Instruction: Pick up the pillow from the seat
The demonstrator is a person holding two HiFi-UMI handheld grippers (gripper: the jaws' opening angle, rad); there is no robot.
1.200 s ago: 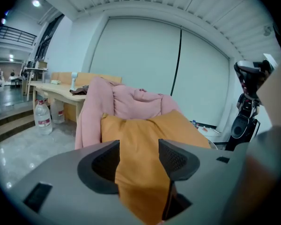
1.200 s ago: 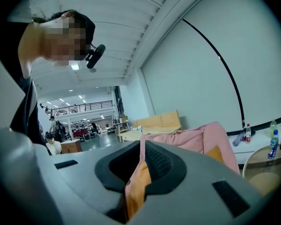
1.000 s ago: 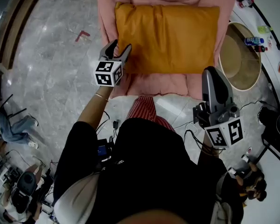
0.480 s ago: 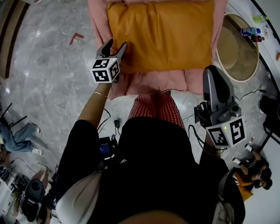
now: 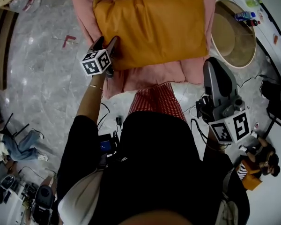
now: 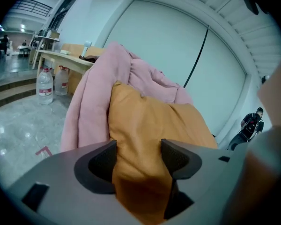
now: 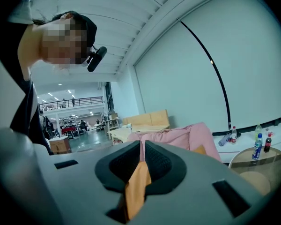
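Note:
An orange pillow [image 5: 154, 25] lies across the pink cushioned seat [image 5: 145, 76]. My left gripper [image 5: 106, 42] is at the pillow's front left corner. In the left gripper view the pillow [image 6: 150, 121] runs between the jaws of that gripper [image 6: 138, 158], which are opening, and the pink seat [image 6: 89, 111] shows to its left. My right gripper [image 5: 210, 62] hangs shut off the seat's front right corner, apart from the pillow. Its view shows the jaws [image 7: 142, 161] nearly touching, with only a strip of orange pillow [image 7: 138, 184] seen through the slit.
A round beige-topped table [image 5: 232, 32] with small bottles [image 5: 243, 17] stands right of the seat. Cables [image 5: 196, 125] lie on the grey marble floor near my red checked trouser leg [image 5: 157, 102]. Large water bottles [image 6: 45, 86] stand at the far left.
My left gripper has slid forward onto the pillow's front left corner and its jaws have spread a little wider. The right gripper stays shut in about the same place.

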